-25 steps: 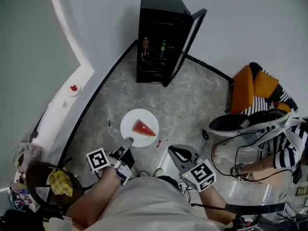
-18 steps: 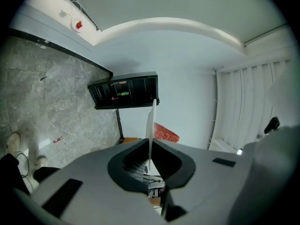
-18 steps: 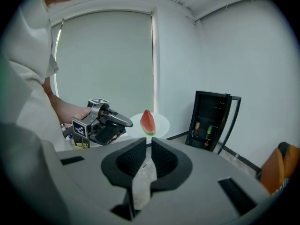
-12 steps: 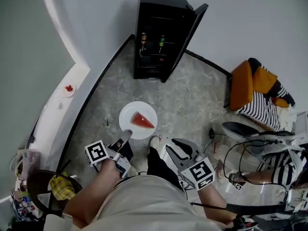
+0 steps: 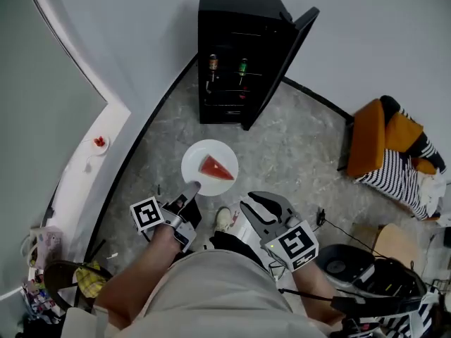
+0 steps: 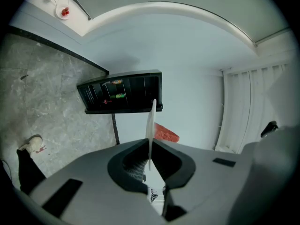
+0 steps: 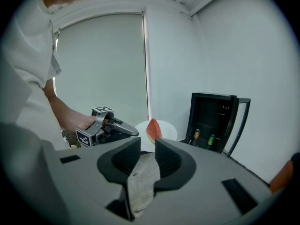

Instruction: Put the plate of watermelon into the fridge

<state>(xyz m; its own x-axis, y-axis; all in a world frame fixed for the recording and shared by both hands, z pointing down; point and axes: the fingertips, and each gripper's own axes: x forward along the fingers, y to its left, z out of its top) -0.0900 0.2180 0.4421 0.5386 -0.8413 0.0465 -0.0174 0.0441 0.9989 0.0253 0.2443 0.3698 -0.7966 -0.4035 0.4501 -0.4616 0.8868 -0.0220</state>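
The plate (image 5: 197,162) sits nearer the open fridge (image 5: 232,20) than a second ago, with less floor (image 5: 296,139) between them. My left hand-held gripper (image 5: 190,191) stays pinched on the plate's near rim, its jaws almost together and the rim edge-on between them. The plate reaches past its tips toward the fridge, with the watermelon slice (image 5: 215,167) on top. My right hand-held gripper (image 5: 259,204) hangs near the plate's right, jaws apart, holding nothing.
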